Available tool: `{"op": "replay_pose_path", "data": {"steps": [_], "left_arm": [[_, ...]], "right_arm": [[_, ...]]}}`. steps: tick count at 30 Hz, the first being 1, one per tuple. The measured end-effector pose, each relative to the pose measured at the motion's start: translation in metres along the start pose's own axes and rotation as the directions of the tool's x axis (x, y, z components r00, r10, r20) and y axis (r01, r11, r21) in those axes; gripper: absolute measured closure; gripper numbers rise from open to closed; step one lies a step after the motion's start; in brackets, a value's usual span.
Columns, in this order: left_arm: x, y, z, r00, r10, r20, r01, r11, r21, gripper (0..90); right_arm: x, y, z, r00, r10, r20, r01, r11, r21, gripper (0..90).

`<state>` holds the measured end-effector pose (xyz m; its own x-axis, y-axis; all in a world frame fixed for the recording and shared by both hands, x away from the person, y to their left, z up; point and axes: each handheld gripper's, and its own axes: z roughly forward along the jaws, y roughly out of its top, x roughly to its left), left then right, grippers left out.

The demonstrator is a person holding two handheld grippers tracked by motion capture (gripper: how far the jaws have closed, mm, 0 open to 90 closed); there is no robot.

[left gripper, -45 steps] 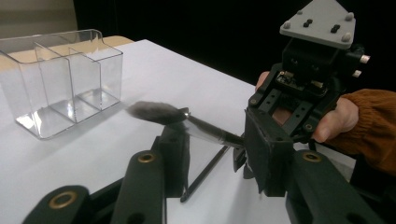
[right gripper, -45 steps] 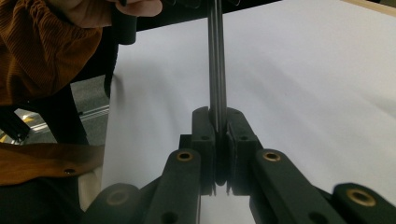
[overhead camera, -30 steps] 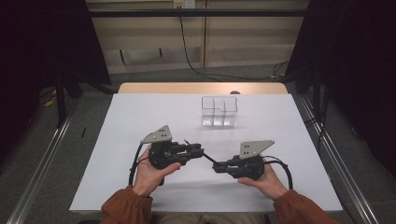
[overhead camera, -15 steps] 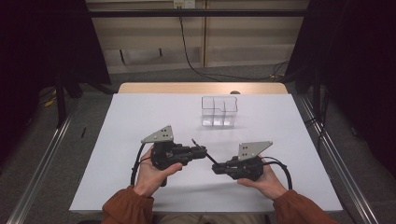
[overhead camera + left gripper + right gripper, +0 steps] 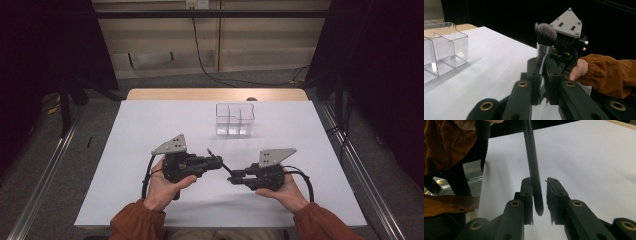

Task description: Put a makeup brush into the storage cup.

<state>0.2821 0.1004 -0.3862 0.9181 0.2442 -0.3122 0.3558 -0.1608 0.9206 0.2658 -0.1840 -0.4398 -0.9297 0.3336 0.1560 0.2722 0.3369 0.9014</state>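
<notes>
Two grippers, one brush: a handover in mid-air

Both hands sit low over the near part of the white table (image 5: 150,125), tips turned toward each other. Between them runs a makeup brush (image 5: 545,35), held clear of the tabletop. The left gripper (image 5: 543,82) is clamped tight on the brush's shiny ferrule, just under the dark bristles, and in the left gripper view the bristle head stands up in front of the other hand's grey plate. The right gripper (image 5: 539,195) has just been opening: its jaws stand slightly apart with the black handle end lying between them, close against one pad and a clear gap on the other side. So the brush now hangs from the left grip alone, as far as I can judge.

A clear box (image 5: 235,119) with compartments stands farther back on the table, well apart from both hands, and looks the likely place for the brush.

To do this step well, I'd say the right hand should open a touch more and back straight off along the handle, not sideways, so it doesn't lever the brush in the left jaws. The left should keep its squeeze steady on the ferrule, which looks slick. Only once the handle is free should the left hand carry it toward the box.
</notes>
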Motion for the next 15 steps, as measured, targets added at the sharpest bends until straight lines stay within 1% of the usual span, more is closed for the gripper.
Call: {"op": "replay_pose_path", "data": {"steps": [2, 4, 6, 8, 10, 11, 13, 15], "left_arm": [[0.0003, 0.0002, -0.0001, 1.0, 0.003, -0.003, -0.003, 1.0, 0.009, 84.0], [0.0004, 0.0002, 0.0002, 1.0, -0.006, -0.007, 0.007, 0.9999, 0.011, 84.0], [0.0004, 0.0005, 0.0002, 0.9999, -0.006, -0.009, 0.006, 0.9998, 0.017, 84.0], [0.0006, 0.001, -0.0005, 0.9999, -0.006, -0.012, 0.006, 0.9997, 0.023, 84.0], [0.001, 0.0018, -0.0018, 0.9998, -0.001, -0.018, 0.001, 0.9997, 0.025, 84.0], [0.0013, 0.0022, -0.0027, 0.9998, -0.001, -0.019, 0.002, 0.9997, 0.026, 84.0], [0.0021, 0.0029, -0.0047, 0.9995, 0.009, -0.031, -0.008, 0.9995, 0.032, 84.0], [0.003, 0.0032, -0.0068, 0.9993, 0.01, -0.037, -0.008, 0.9995, 0.029, 84.0]], "right_arm": [[0.0006, 0.0008, -0.0007, 1.0, 0.005, 0.001, -0.005, 1.0, -0.005, 68.0], [0.0014, 0.0015, -0.0009, 1.0, 0.004, -0.005, -0.004, 1.0, -0.007, 67.9], [0.002, 0.0021, -0.0009, 0.9999, 0.01, -0.006, -0.01, 1.0, -0.008, 62.5], [0.0021, 0.0028, -0.0018, 1.0, 0.006, -0.005, -0.006, 1.0, -0.01, 61.5], [0.002, 0.0034, -0.0033, 0.9999, 0.012, -0.002, -0.012, 1.0, -0.019, 56.3], [0.0021, 0.0036, -0.0038, 1.0, 0.009, -0.001, -0.009, 1.0, -0.02, 55.2], [0.0022, 0.0039, -0.0051, 1.0, 0.009, 0.001, -0.009, 1.0, -0.027, 49.2], [0.0027, 0.0043, -0.006, 0.9999, 0.009, 0.012, -0.008, 0.999, -0.033, 42.3]]}}
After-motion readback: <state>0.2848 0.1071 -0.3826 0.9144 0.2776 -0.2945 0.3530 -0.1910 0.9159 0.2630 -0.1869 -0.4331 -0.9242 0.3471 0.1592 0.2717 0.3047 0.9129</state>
